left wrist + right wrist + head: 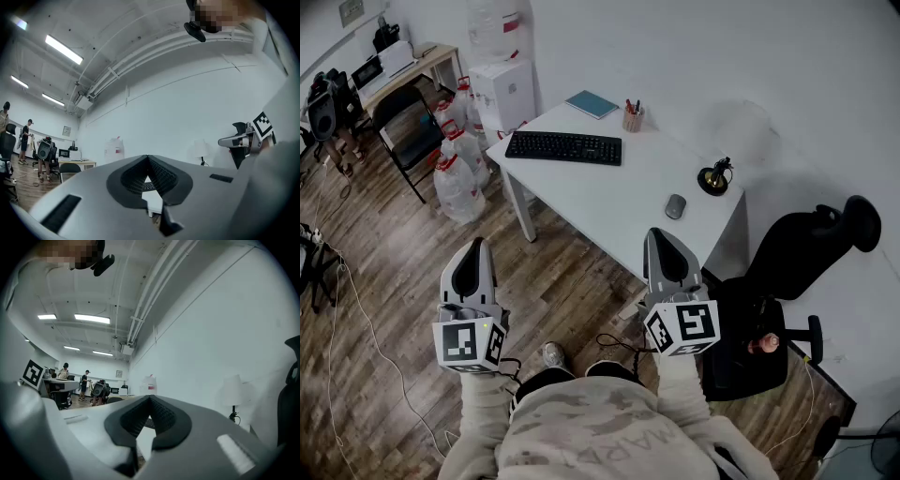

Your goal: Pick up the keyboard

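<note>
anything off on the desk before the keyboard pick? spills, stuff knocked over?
Nothing stands out. The keyboard lies flat on the white desk, the pen cup stands upright, and the mouse sits well apart from the keyboard. No spill is visible.

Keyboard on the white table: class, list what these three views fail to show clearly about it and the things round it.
1. keyboard: head view, key lettering too small; both gripper views, the shut jaws cover nearly all of it.
2. pen cup: head view, contents too small to count.
3. dark ornament near the mouse: head view, too small to identify.
4. office chair: head view, seat partly behind the right gripper.
</note>
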Motion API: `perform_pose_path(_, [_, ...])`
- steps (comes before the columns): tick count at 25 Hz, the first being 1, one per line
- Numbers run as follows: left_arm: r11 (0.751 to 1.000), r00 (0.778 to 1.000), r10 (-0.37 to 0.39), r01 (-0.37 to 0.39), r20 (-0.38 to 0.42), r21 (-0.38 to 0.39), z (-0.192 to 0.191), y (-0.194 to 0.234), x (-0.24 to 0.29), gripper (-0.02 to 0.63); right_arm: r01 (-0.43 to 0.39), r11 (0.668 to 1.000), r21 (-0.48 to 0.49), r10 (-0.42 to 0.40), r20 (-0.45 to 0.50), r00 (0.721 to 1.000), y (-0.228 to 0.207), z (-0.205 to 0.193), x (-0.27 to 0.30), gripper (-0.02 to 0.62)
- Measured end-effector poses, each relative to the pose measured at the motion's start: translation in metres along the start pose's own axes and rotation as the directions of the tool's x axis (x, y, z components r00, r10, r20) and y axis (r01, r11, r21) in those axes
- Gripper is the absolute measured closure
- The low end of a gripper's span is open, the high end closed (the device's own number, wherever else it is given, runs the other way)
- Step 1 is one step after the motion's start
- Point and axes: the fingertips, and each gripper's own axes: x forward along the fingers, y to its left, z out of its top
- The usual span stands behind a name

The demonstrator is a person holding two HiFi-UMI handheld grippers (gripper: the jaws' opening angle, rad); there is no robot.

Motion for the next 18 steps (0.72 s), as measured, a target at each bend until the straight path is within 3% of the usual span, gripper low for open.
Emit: perform_pose_path(18, [1.000,1.000,-0.020,0.020,-0.005,0.013,-0.013,0.028,0.036,0.601,0.025,1.000,0.015,-0.025,0.035,0.999,0.000,-0.004,0.039,0.586])
